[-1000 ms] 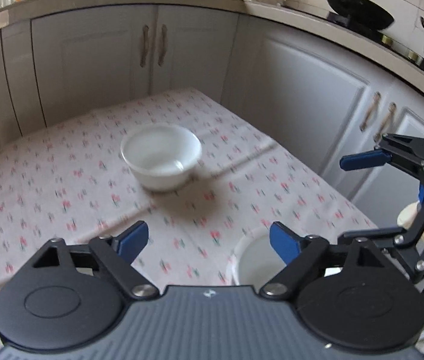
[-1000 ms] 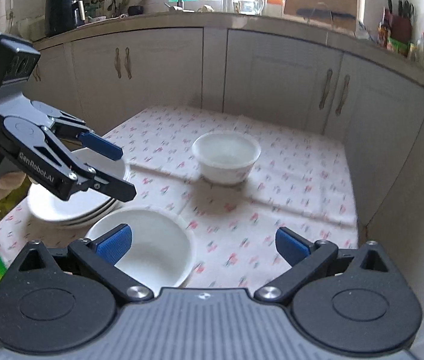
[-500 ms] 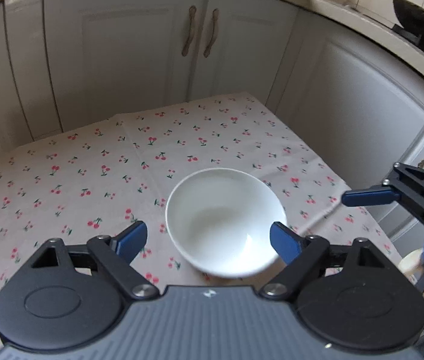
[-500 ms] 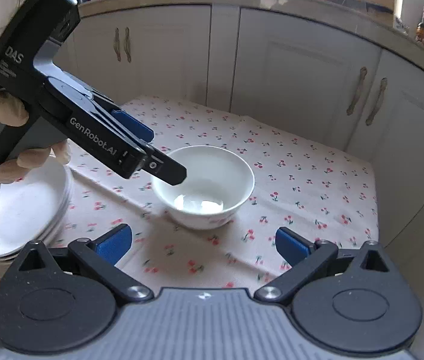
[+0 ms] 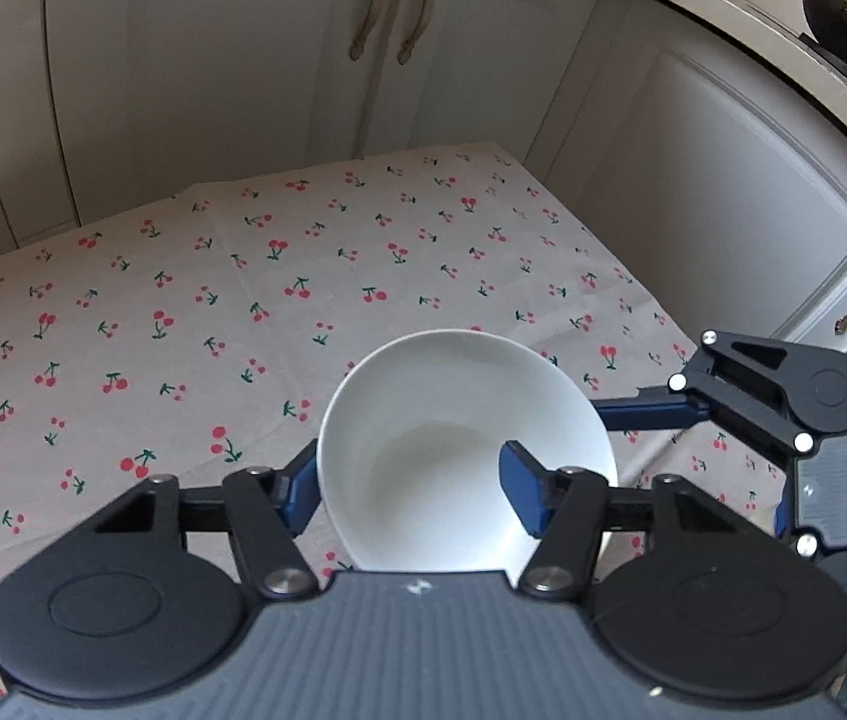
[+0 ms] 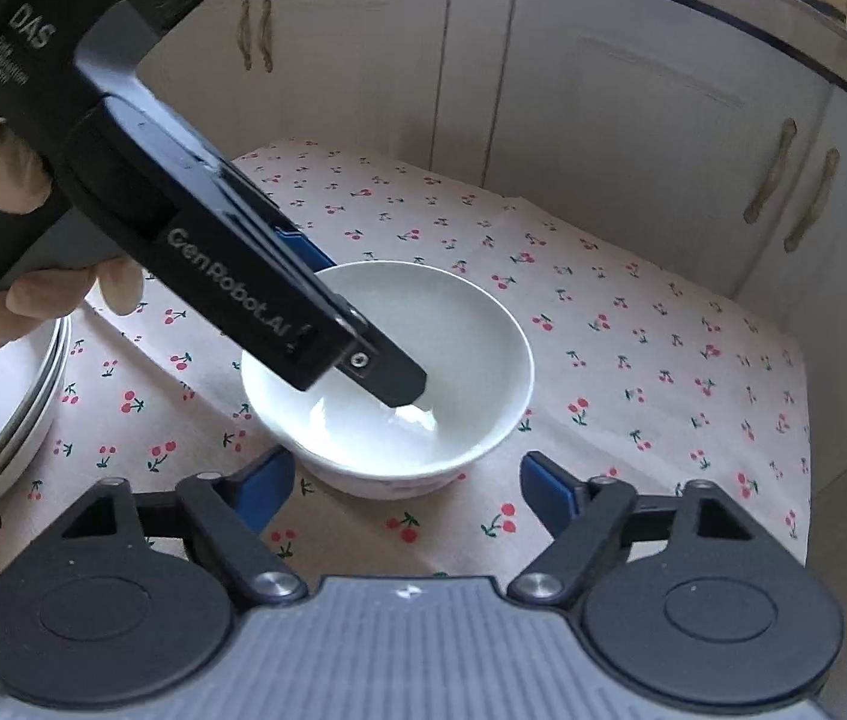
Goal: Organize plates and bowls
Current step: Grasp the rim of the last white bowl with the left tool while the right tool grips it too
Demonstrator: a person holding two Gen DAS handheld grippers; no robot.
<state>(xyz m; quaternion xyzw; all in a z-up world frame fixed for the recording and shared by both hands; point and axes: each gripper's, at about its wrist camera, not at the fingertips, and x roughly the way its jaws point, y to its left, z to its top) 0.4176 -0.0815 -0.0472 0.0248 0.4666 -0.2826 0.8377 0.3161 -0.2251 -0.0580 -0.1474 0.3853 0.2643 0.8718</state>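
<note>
Since your left gripper [image 5: 411, 495] straddles the bowl's [image 5: 453, 450] near wall on the cherry tablecloth [image 5: 183, 312], jaws not yet closed, pinch the rim gently: glazed, slippery, breakable. Right gripper [image 6: 402, 483] hangs open nearby.

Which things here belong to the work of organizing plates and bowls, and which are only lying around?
Part of the job:
- white bowl, with the left gripper straddling its rim, one finger inside and one outside
- stack of plates at the table's left edge
- right gripper, jaws open, just short of the bowl

Just there:
- cherry tablecloth
- cabinet doors
- black pan on the counter
</note>
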